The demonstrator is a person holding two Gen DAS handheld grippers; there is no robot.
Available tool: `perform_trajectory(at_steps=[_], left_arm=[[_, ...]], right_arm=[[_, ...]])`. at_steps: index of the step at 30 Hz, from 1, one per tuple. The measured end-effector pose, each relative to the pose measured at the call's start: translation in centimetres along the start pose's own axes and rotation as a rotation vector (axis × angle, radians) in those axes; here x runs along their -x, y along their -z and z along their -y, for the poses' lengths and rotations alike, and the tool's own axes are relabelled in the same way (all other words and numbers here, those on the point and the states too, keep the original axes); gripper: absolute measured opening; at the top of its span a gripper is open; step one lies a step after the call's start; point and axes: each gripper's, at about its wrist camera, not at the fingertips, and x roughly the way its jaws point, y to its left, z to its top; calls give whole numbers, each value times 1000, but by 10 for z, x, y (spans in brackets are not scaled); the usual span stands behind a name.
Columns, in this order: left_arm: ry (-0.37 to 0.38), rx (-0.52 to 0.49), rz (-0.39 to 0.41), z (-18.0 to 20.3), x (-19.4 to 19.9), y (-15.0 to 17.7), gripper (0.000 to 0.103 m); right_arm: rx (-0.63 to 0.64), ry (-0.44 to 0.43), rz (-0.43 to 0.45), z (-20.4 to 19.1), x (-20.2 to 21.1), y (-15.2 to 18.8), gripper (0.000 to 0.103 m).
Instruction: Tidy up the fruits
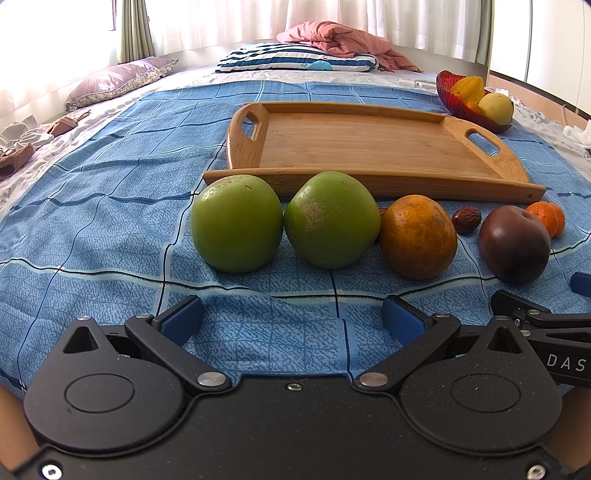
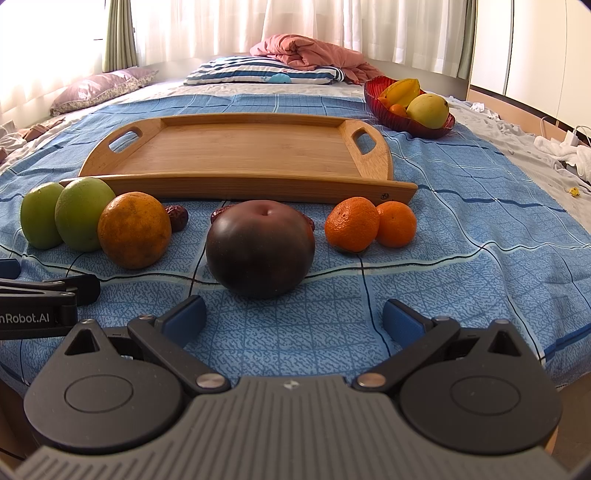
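- Bed (image 1: 110, 206) filling both views, covered with a blue grid-patterned woven spread; pale sheet at the edges.
- White curtains (image 2: 332, 26) across the top of the frame, strongly backlit; upper left washed out.
- Pink quilt (image 1: 340, 40) bunched on a navy-and-white striped pillow (image 1: 288, 61) at top centre; mauve floral pillow (image 1: 118, 81) at upper left.
- Wooden tray (image 2: 240, 155), bamboo grain, rectangular with cut-out handles at both ends, at mid-frame; nothing on it.
- Red ribbed glass bowl (image 2: 388, 110) at upper right, beyond the tray's right end, holding a yellow pear-like fruit, a star fruit and small orange pieces partly hidden by the rim.
- Row of fruit lying on the spread just in front of the tray: two green apples (image 1: 236, 221) (image 1: 332, 219) touching, matte skin with a russet patch on one; a speckled orange (image 1: 417, 236) beside them; a glossy dark plum (image 2: 260, 247) at centre of the right view; two mandarins (image 2: 352, 223) (image 2: 397, 223) touching, right of the plum.
- Wrinkled red dates (image 2: 177, 216) behind the orange and plum; further ones largely hidden by the plum, number unclear.
- Left gripper (image 1: 291, 319) at bottom of frame, blue pads spread wide, holding nothing, short of the apples.
- Right gripper (image 2: 293, 319) likewise spread wide and unladen, just short of the plum.
- White clutter at far right edges blurred, not identifiable.
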Motion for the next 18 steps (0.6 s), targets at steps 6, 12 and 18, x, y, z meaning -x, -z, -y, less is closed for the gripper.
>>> perform_trajectory(at_steps=[6,12,18], left_arm=[[-1,-1,1,0,0,0,103],[-2,-3,5,1,2,0,103],[-8,-9,9,2,2,-1,103]], right_arm=[[0,1,3,-3,-1,0,103],[-3,0,5,-1,3,0,103],[-4,0,9,-2,1,2,103]])
